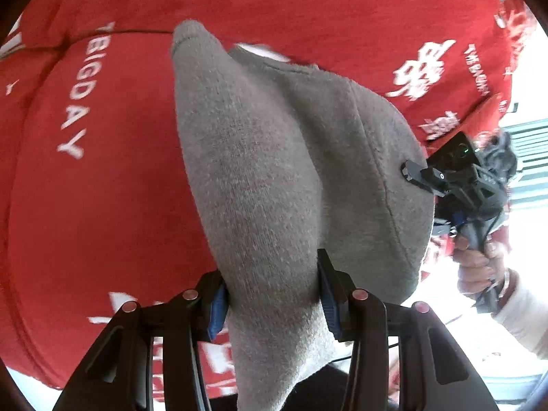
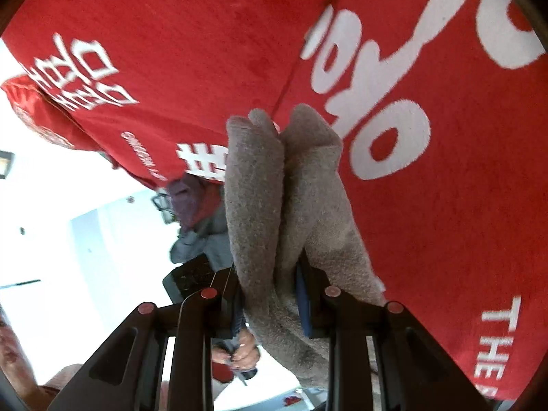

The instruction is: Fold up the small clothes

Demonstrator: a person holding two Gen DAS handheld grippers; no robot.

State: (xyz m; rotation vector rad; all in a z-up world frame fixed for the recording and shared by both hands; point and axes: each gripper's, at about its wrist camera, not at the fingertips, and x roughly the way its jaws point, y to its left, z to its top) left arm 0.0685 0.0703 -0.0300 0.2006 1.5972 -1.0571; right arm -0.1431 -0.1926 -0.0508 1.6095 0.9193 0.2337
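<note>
Your left gripper (image 1: 272,299) is clamping a bunched fold of the grey knit garment (image 1: 274,157), its blue pads (image 1: 216,311) pressing in on the cloth from both sides, and the fabric is running up and away from the jaws in a long rounded ridge. Your right gripper (image 2: 270,303) is doing the same at another part of the same grey piece, pinching a thick gathered roll between its blue pads (image 2: 306,304), with two soft folds standing up just beyond the tips. In the left wrist view that other tool is showing at the right edge of the cloth, gripped by your right hand (image 1: 479,257) with a pale sleeve (image 1: 524,318) behind it. The garment is hanging between the two tools, lifted above a red cloth with white lettering (image 1: 102,188) that is filling most of both views behind it. Past the red cloth's edge the background is washing out to bright white.
</note>
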